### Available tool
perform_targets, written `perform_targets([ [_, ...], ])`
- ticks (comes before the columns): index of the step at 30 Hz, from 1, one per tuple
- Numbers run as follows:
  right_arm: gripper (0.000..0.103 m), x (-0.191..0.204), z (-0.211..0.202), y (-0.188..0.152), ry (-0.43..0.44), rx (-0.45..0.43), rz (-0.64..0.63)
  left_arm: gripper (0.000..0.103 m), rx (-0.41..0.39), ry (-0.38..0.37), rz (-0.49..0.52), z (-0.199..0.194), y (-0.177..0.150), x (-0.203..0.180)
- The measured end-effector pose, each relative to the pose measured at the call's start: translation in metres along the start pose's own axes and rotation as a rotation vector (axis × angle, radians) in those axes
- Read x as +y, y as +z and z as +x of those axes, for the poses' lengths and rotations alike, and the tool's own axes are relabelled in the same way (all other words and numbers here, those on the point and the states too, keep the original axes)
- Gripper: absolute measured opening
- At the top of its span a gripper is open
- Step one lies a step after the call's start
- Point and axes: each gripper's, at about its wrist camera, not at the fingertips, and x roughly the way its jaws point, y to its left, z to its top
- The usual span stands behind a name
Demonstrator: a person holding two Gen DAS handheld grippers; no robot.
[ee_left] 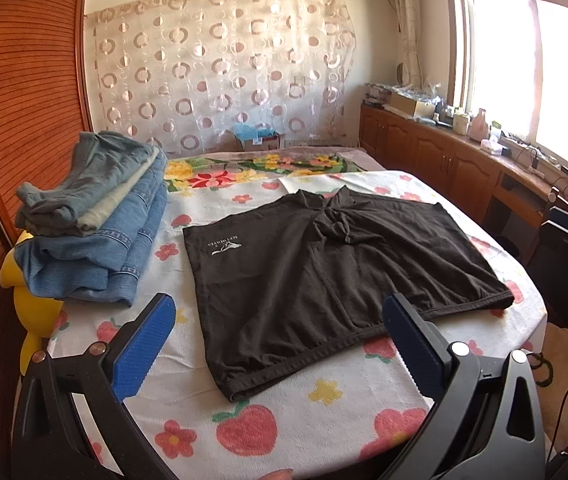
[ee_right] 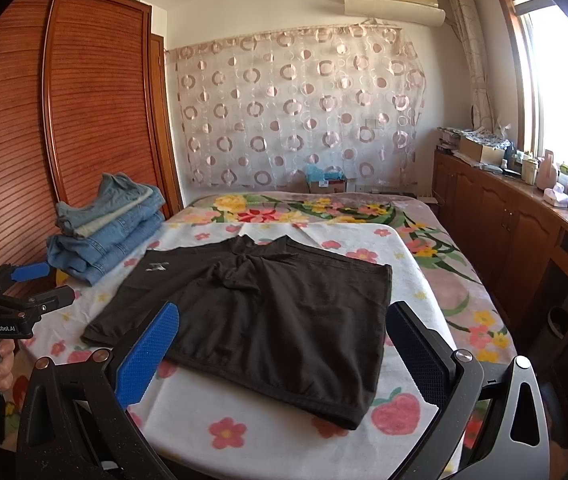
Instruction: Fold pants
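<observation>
Both grippers hovered, jaws apart, holding nothing.
The black pants [ee_left: 324, 276] lay just beyond them, long axis seemingly left-right.

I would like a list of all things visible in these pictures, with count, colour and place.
shorts: one, dark brown, spread flat on the towel
folded jeans: one pile, blue, left of the shorts
towel: one, white with fruit and flowers, on the bed
curtain: one, pink circles, back wall
wardrobe: one, brown, left
air conditioner: one, cream, high on the wall
left gripper: black, blue pads, open
right gripper: black, blue pads, open
</observation>
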Motion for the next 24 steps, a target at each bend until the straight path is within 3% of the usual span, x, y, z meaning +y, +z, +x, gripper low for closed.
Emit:
perform_targets([
  [8,0.096,-0.01,0.016,0.016,0.015,0.051,-0.044,0.103,0.059,-0.046,0.042,0.036,-0.002,0.005],
  [19,0.079,-0.042,0.064,0.043,0.021,0.181,-0.058,0.103,0.127,-0.1,0.056,0.066,-0.005,0.009],
  [24,0.064,-0.059,0.097,0.046,-0.001,0.278,-0.039,0.103,0.14,-0.106,0.059,0.074,-0.002,0.013],
])
